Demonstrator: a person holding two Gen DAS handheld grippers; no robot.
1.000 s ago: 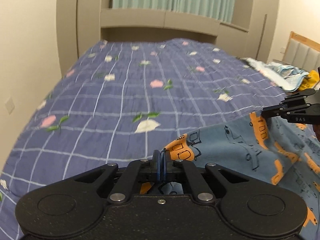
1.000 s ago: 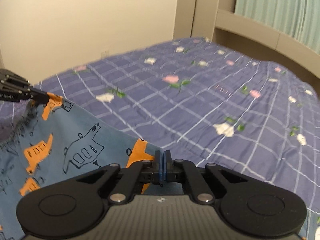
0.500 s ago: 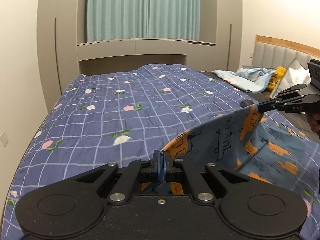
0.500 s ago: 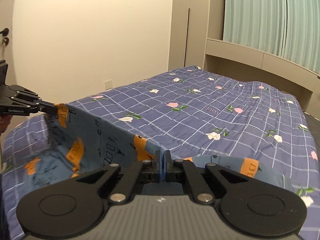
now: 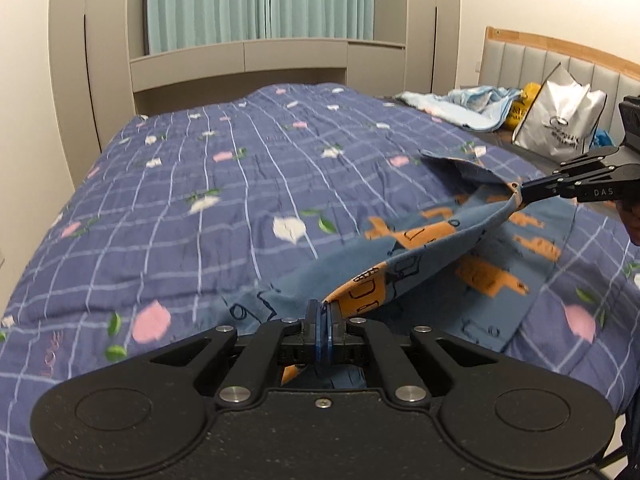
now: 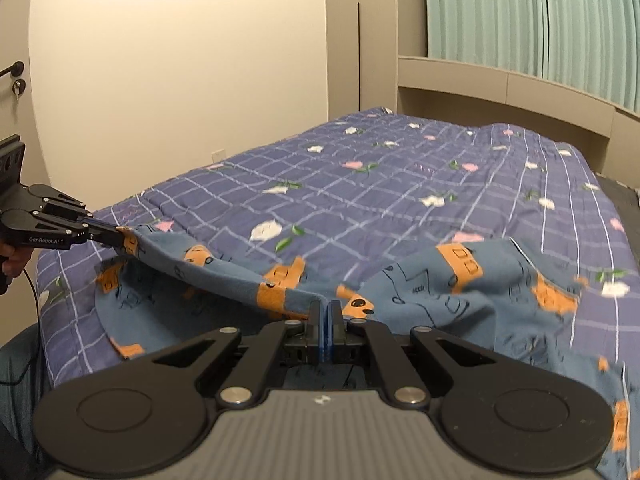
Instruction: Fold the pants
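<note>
- Blue cotton with orange vehicle prints: the pants hang between my two tongs above the bed, one edge pulled into a raised band from one set of tongs to the other, the rest sagging onto the quilt.
- My left tongs are clamped tight on one end of that edge; an orange patch of the cloth sits right at the blue pads.
- My right tongs are likewise closed on the pants, the fabric bunched just in front of their tips.
- In the left wrist view, the right tongs reach in from the right with the cloth pinched at their tip.
- In the right wrist view, the left tongs come in from the left, gripping a corner with an orange patch, and my hand shows at the frame edge behind them.
- The lower part of the pants lies rumpled on the purple checked quilt with its pink and white flowers.
- At the head of the bed lie a light blue blanket and a white shopping bag against the padded headboard.
- Green curtains hang behind the far side of the bed.
</note>
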